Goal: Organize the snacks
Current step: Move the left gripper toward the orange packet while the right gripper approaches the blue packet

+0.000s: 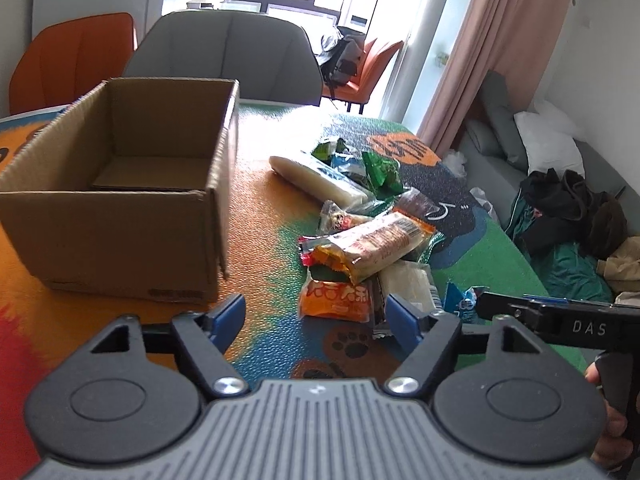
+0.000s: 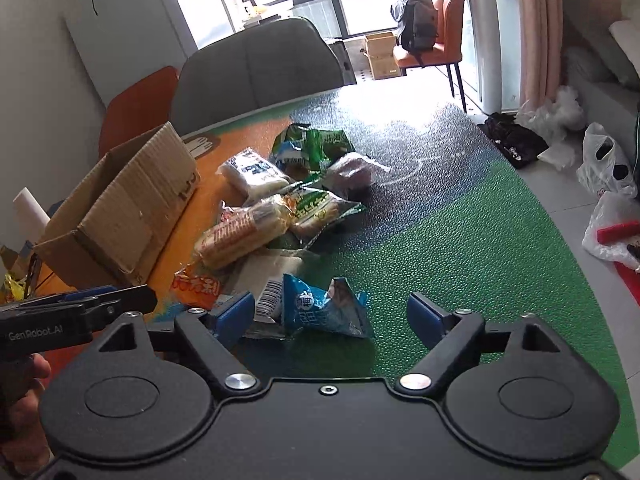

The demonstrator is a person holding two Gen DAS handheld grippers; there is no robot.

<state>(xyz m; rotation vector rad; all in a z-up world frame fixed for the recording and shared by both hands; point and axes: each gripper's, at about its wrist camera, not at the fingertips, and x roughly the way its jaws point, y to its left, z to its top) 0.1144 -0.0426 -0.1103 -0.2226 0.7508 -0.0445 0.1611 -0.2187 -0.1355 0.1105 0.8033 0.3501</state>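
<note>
An empty open cardboard box [image 1: 120, 184] stands on the table at the left; it also shows in the right wrist view [image 2: 120, 208]. A pile of snack packets [image 1: 368, 240] lies to its right, with an orange packet [image 1: 334, 300] nearest. My left gripper [image 1: 316, 316] is open and empty, just short of the orange packet. My right gripper [image 2: 332, 312] is open above the table, with a blue packet [image 2: 320, 308] lying between its fingers, not gripped. The pile [image 2: 272, 216] lies beyond it.
The table has a colourful mat [image 1: 272, 208]. A grey chair [image 1: 228, 56] and an orange chair [image 1: 76, 60] stand behind the table. A sofa with clothes [image 1: 560, 208] is at the right. Plastic bags [image 2: 608, 200] lie on the floor.
</note>
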